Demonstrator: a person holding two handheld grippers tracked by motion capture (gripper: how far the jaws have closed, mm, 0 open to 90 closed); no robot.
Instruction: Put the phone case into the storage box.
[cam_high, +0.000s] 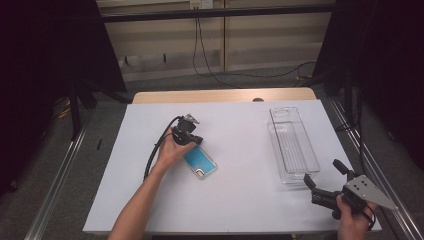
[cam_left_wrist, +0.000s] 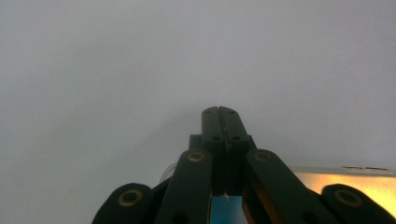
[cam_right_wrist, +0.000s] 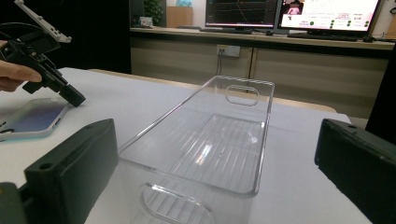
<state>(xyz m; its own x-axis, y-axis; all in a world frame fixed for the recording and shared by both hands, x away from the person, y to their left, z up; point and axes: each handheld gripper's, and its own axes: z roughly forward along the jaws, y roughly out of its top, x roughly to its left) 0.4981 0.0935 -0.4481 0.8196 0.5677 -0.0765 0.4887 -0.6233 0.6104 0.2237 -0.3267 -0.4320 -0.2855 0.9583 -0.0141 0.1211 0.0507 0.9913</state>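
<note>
A phone case (cam_high: 200, 162) with a blue back lies flat on the white table, left of the middle. My left gripper (cam_high: 198, 142) rests with its shut tips at the case's far end, and a hand grips its body. In the left gripper view the jaws (cam_left_wrist: 219, 112) meet with nothing between them, and the blue case (cam_left_wrist: 226, 210) shows below them. The right gripper view has that gripper (cam_right_wrist: 75, 99) touching down beside the case (cam_right_wrist: 32, 119). My right gripper (cam_high: 325, 172) stands open at the near right, pointing at a clear plastic tray (cam_high: 292, 145). Its jaws (cam_right_wrist: 215, 154) straddle the tray's near end (cam_right_wrist: 196, 93) without touching it.
The white table sheet (cam_high: 240, 200) ends at a wooden strip (cam_high: 225, 95) at the back. A black cable (cam_high: 152, 152) trails from the left gripper toward the near left. Metal rails (cam_high: 55, 180) run along both sides of the table. Monitors (cam_right_wrist: 327, 11) stand on a counter behind.
</note>
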